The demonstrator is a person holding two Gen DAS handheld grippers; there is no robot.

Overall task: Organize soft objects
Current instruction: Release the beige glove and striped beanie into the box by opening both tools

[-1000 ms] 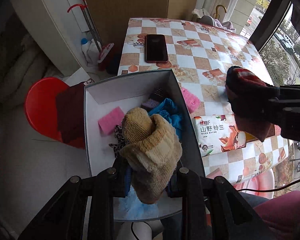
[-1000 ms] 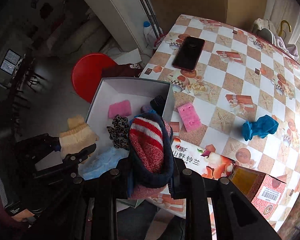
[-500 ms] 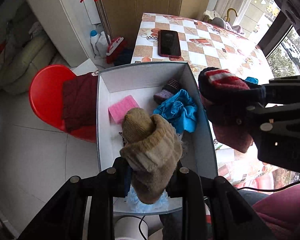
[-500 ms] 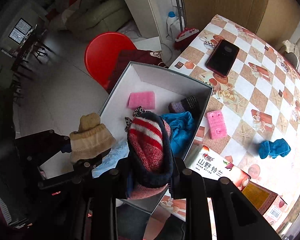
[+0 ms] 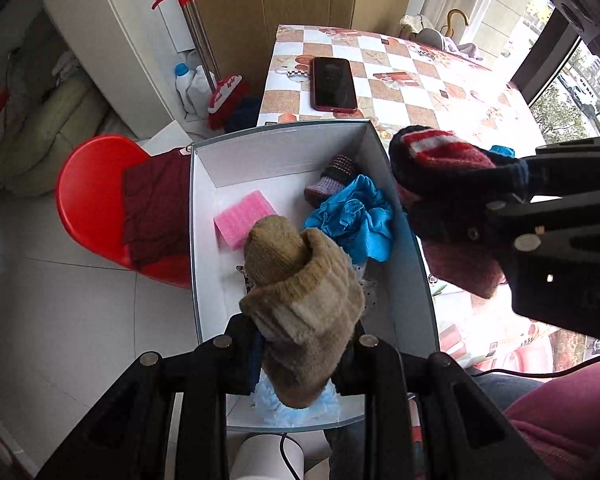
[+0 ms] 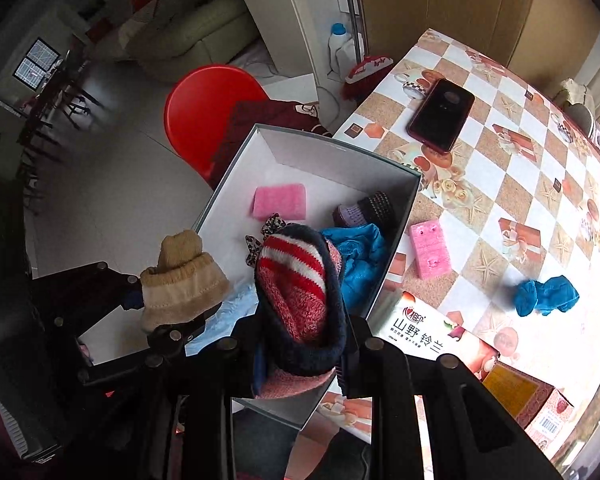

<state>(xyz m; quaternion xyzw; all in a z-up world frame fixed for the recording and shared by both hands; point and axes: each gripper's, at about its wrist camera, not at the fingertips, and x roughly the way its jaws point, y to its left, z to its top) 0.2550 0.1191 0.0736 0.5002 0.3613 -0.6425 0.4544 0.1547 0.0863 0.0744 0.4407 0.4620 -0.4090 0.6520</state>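
My left gripper point(image 5: 300, 344) is shut on a tan knit sock point(image 5: 300, 300) and holds it above the near part of a white open box point(image 5: 260, 160). My right gripper point(image 6: 300, 344) is shut on a red, white and navy striped sock point(image 6: 300, 292) over the box's right wall point(image 6: 396, 248). The tan sock also shows in the right wrist view point(image 6: 180, 280), and the striped sock in the left wrist view point(image 5: 448, 168). In the box lie a pink sponge point(image 5: 240, 220), a blue cloth point(image 5: 356, 216), a purple sock point(image 5: 332, 176) and a light blue item point(image 5: 296, 404).
The checked table point(image 6: 500, 160) carries a phone point(image 6: 440, 116), a pink sponge point(image 6: 430, 248), a blue bundle point(image 6: 546, 294), a printed pack point(image 6: 424, 344) and a yellow carton point(image 6: 516, 392). A red stool point(image 5: 88, 200) with a dark red cloth point(image 5: 156, 204) stands left of the box.
Both grippers have moved further over the box with their socks held. The view has shifted so more of the box and the floor to its left shows.
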